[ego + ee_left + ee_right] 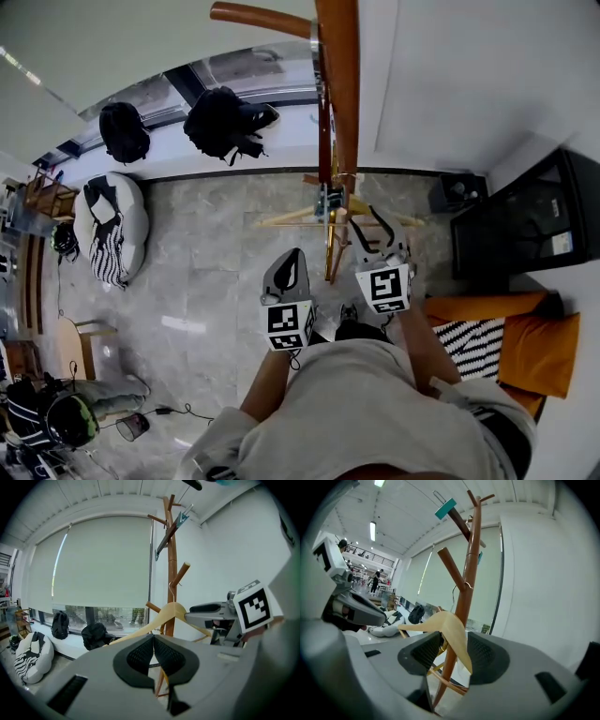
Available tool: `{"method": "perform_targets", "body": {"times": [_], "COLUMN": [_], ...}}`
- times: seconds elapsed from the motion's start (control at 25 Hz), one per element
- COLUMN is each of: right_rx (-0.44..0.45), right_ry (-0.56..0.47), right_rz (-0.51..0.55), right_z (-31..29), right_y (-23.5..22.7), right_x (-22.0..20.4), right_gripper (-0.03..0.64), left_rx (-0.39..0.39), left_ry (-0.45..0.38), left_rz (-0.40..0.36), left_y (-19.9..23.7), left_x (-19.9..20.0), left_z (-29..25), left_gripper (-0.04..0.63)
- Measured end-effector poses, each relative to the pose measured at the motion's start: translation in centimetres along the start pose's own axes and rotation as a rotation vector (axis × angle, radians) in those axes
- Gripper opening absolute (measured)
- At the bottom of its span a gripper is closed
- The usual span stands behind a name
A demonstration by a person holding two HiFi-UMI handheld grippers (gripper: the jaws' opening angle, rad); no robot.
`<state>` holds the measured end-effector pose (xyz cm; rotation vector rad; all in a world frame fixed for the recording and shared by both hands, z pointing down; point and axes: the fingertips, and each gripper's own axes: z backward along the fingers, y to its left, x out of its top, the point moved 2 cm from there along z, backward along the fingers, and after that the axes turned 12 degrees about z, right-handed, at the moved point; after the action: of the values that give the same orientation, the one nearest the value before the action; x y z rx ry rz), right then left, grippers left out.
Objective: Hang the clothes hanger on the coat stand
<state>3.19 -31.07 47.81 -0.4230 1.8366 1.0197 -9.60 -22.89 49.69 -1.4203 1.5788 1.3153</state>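
Note:
A wooden coat stand (pixel 337 84) with slanting pegs rises right in front of me. A pale wooden clothes hanger (pixel 291 217) hangs from its wire hook where a lower peg meets the trunk (pixel 466 588). My right gripper (pixel 370 228) is open just right of the trunk. In the right gripper view one arm of the hanger (pixel 450 627) passes between its spread jaws, with a gap on the left side. My left gripper (pixel 292 258) is held lower left of the hanger, shut on nothing. Its own view shows the hanger (pixel 173 611) beyond its shut jaws.
Two black backpacks (pixel 124 131) (pixel 225 120) sit on the window sill behind the stand. A white beanbag (pixel 111 225) lies on the floor at left. Right of me are a black cabinet (pixel 525 230), a small black box (pixel 457 192) and orange cushions (pixel 525 347).

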Motion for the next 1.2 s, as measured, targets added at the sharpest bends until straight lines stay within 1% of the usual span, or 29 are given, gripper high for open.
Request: {"method": "perform_targets", "body": {"times": [0.16,0.28,0.36,0.4,0.48,0.56,0.64,0.76,0.88,0.96,1.08,1.2], "right_rx": [-0.061,-0.113,-0.149,-0.166,-0.205,-0.246,-0.287,-0.332,-0.385,-0.423,-0.439,-0.444], "right_ry": [-0.05,-0.037,-0.019,-0.013,-0.013,-0.014,-0.005,0.032,0.099,0.139,0.177,0.182], "right_rz": [-0.071,-0.112,-0.118,-0.116,-0.12,-0.149,-0.177,-0.17,-0.175,-0.182,-0.175,-0.174], "right_z": [0.0,0.2,0.7,0.8,1.0,1.3,1.9,2.6,3.4,4.0,4.8,5.6], "right_y": [0.2,0.7,1.1,1.6,2.7,4.0,5.3,7.8,10.2,11.8,14.3,14.9], "right_x": [2.2,3.4,4.0,4.5,5.8,7.1,8.1,9.2,9.7,9.6,9.3,9.8], "right_gripper": [0.167,0.159,0.097,0.085,0.023,0.01,0.005,0.005,0.005,0.005,0.005,0.005], "left_rx": [-0.02,-0.068,-0.115,-0.137,-0.18,-0.226,-0.275,-0.341,-0.409,-0.454,-0.502,-0.524], "left_ry": [-0.017,-0.02,-0.024,-0.028,-0.039,-0.045,-0.04,-0.033,-0.027,-0.007,0.029,0.02], "left_rz": [0.002,0.001,-0.001,-0.002,-0.007,-0.013,-0.014,-0.018,-0.058,-0.078,-0.072,-0.066], "left_y": [2.0,3.6,4.1,4.4,5.3,6.2,7.0,7.8,8.6,9.2,9.7,9.0], "left_x": [1.2,2.1,2.7,3.2,4.1,4.7,4.8,4.7,4.4,3.6,2.4,2.5], "left_z": [0.6,0.6,0.6,0.7,1.3,1.9,2.4,3.3,4.2,4.6,5.2,6.0], "left_gripper": [0.011,0.011,0.011,0.011,0.011,0.011,0.011,0.011,0.011,0.011,0.011,0.011]}}
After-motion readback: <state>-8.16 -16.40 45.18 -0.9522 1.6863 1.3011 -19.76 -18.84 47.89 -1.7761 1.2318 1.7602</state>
